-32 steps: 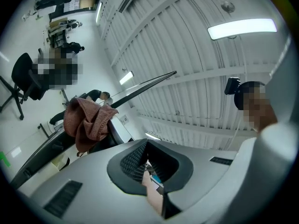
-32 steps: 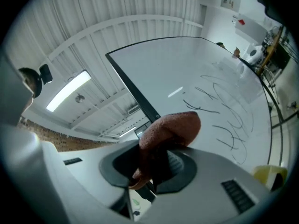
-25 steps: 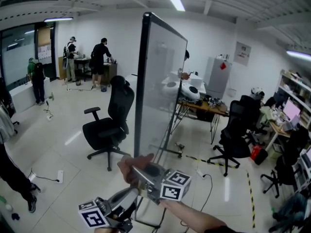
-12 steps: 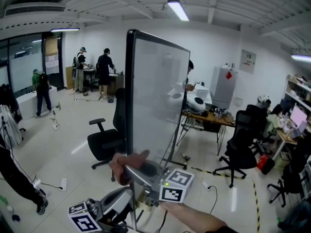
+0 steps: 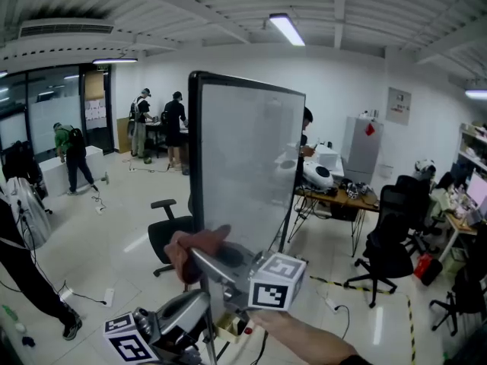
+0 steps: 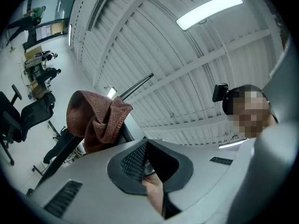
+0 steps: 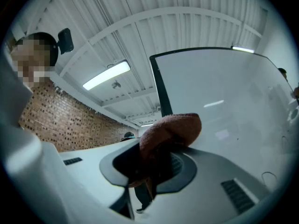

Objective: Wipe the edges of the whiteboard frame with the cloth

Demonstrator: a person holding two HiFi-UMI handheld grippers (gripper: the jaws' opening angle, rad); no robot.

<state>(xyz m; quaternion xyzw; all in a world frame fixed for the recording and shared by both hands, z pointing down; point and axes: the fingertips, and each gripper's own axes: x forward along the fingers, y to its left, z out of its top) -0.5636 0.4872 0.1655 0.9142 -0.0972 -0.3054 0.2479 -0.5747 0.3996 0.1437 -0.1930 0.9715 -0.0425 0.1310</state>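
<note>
The whiteboard (image 5: 247,166) stands upright in the middle of the head view, and its black frame (image 5: 195,158) runs down the left edge. A reddish-brown cloth (image 5: 192,253) is pinched in my right gripper (image 5: 207,263), low down against that left edge. In the right gripper view the cloth (image 7: 170,130) bulges out of the jaws, with the frame (image 7: 161,92) and white board (image 7: 229,101) just behind. My left gripper (image 5: 199,304) hangs below the right one, jaws together and holding nothing. The left gripper view looks up at the cloth (image 6: 96,119) and the ceiling.
A black office chair (image 5: 169,236) stands just behind the board's left side. Desks (image 5: 338,196) and more black chairs (image 5: 388,249) fill the right. A person's leg (image 5: 30,280) is at the near left; other people stand at the far left.
The head view has swung so the board now faces me more squarely and sits further left. The cloth and right gripper have crept slightly left along the frame's lower left edge.
</note>
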